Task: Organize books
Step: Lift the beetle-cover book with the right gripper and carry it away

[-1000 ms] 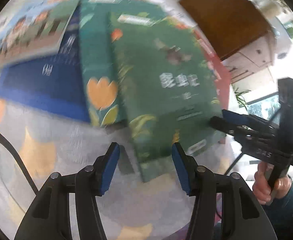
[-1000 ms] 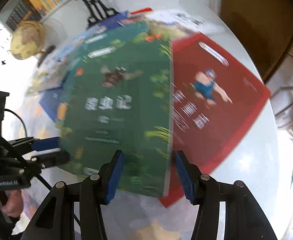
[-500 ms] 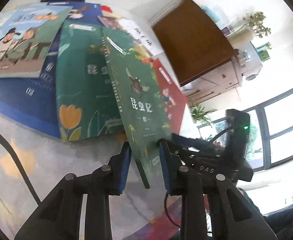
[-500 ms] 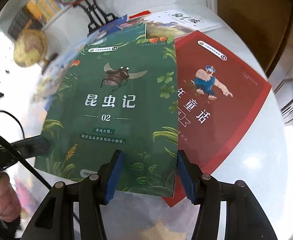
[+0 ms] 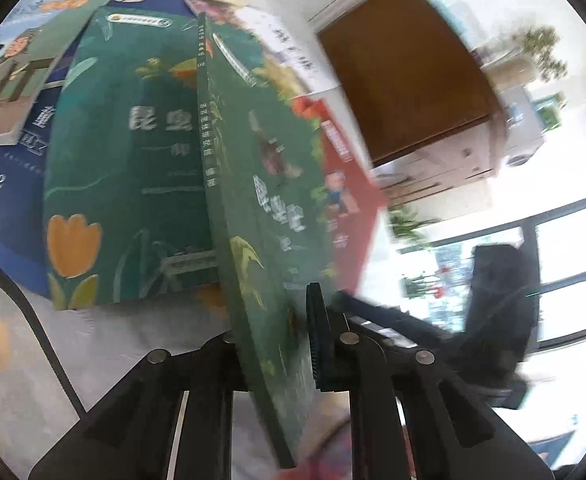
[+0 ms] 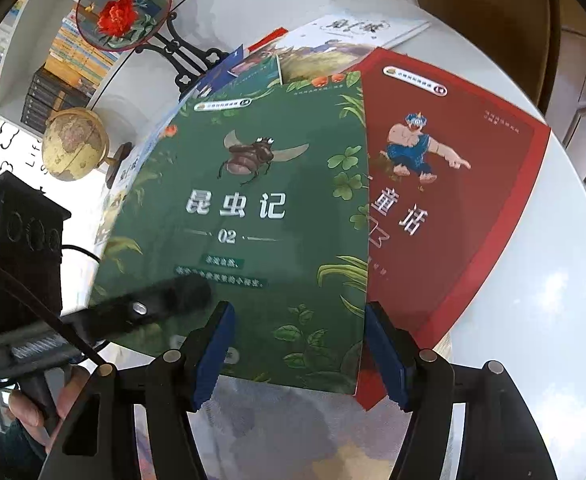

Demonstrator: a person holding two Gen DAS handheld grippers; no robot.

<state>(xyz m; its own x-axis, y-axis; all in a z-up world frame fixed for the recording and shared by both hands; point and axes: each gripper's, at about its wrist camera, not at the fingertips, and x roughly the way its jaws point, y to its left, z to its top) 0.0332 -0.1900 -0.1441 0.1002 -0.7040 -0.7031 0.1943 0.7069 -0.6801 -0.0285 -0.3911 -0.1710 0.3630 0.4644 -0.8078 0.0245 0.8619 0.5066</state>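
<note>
Clamping tight on the near corner of the green insect book, the left gripper tilts it off the spread of books on the surface so it can be sorted, while the right gripper, jaws just widened, touches nothing

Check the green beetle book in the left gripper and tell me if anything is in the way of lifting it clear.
Nothing visible blocks it. The left gripper is shut on the green beetle book, whose spine edge is tilted up off the pile. The right gripper is open at its near edge, pads not pressing. The red book lies beneath.
</note>
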